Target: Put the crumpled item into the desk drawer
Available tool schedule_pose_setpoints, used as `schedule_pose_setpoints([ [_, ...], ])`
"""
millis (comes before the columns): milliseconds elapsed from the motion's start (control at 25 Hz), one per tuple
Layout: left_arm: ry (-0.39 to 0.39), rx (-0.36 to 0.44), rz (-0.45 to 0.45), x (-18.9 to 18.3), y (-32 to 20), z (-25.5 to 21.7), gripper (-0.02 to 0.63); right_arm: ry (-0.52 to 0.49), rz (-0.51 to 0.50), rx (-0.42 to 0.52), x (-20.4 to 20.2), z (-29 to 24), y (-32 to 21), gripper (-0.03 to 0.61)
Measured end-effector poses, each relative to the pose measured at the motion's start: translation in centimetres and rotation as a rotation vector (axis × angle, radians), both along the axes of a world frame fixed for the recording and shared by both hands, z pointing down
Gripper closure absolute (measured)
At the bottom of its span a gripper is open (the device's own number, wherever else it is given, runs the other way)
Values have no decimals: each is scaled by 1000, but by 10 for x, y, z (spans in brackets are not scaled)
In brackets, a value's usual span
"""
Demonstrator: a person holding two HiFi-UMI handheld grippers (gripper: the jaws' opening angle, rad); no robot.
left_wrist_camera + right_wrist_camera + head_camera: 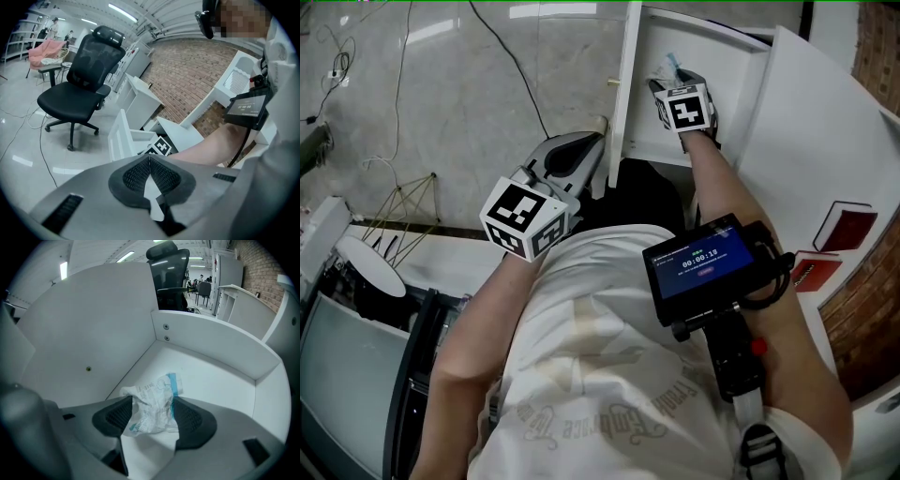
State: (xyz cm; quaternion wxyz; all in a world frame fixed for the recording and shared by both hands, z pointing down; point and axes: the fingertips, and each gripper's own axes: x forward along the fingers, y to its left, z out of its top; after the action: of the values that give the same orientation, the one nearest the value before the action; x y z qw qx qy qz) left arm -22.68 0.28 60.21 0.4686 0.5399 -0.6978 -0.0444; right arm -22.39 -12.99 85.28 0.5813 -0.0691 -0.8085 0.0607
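The crumpled item (152,406), a wad of white printed paper with a blue edge, lies in the near corner of the open white desk drawer (220,380). My right gripper (151,416) reaches into the drawer and its jaws stand wide on either side of the wad, not pressing it. In the head view the right gripper (667,82) is inside the drawer (623,94), with a bit of the paper (667,64) showing past it. My left gripper (595,127) hangs beside the drawer's front, shut and empty, its pads (136,176) meeting at the tips.
A black office chair (79,84) stands on the grey floor beyond the drawer (123,136). The white desk top (806,122) holds a red book (848,225) at the right. Cables (516,66) trail over the floor. A screen (703,267) is strapped to the person's chest.
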Motion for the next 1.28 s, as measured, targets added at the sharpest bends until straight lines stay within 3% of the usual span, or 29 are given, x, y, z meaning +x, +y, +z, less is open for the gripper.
schedule_pose_setpoints([
  [600, -24, 58, 38, -7, 1, -24, 592, -89, 138, -11, -16, -46, -6, 318],
  [920, -57, 98, 109, -2, -9, -51, 592, -152, 277, -32, -1, -95, -10, 376],
  [1280, -64, 126, 120, -25, -17, -48, 592, -182, 339, -32, 0, -111, -16, 511],
])
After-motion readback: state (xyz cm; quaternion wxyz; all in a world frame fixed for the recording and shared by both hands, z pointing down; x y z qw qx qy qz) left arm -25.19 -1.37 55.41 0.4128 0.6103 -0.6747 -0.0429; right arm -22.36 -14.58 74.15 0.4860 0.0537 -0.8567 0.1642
